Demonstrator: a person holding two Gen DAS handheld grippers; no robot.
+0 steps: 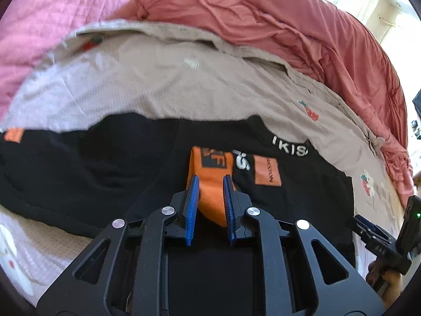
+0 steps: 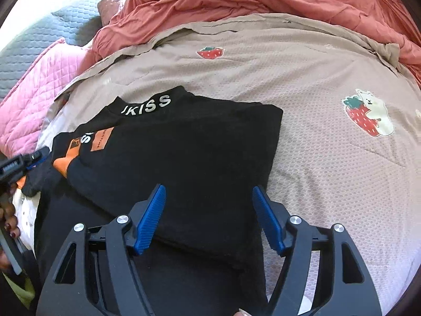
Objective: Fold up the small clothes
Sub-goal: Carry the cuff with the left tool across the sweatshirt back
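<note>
A small black top (image 2: 184, 152) with white "KISS" lettering on the collar (image 2: 147, 106) and orange patches lies partly folded on a beige strawberry-print bedsheet (image 2: 315, 158). It also shows in the left wrist view (image 1: 79, 173). My left gripper (image 1: 210, 181) has its blue pads either side of the top's orange cuff (image 1: 211, 184), gripping it. It shows at the left edge of the right wrist view (image 2: 31, 158). My right gripper (image 2: 209, 192) is open and empty, hovering over the folded right part of the top. It shows at the right edge of the left wrist view (image 1: 386, 239).
A rumpled coral-red duvet (image 1: 289, 26) lies along the far side of the bed. A pink quilted blanket (image 1: 39, 31) lies at the far left, with a grey quilted cover (image 2: 34, 42) behind it. Bare sheet extends to the right of the top.
</note>
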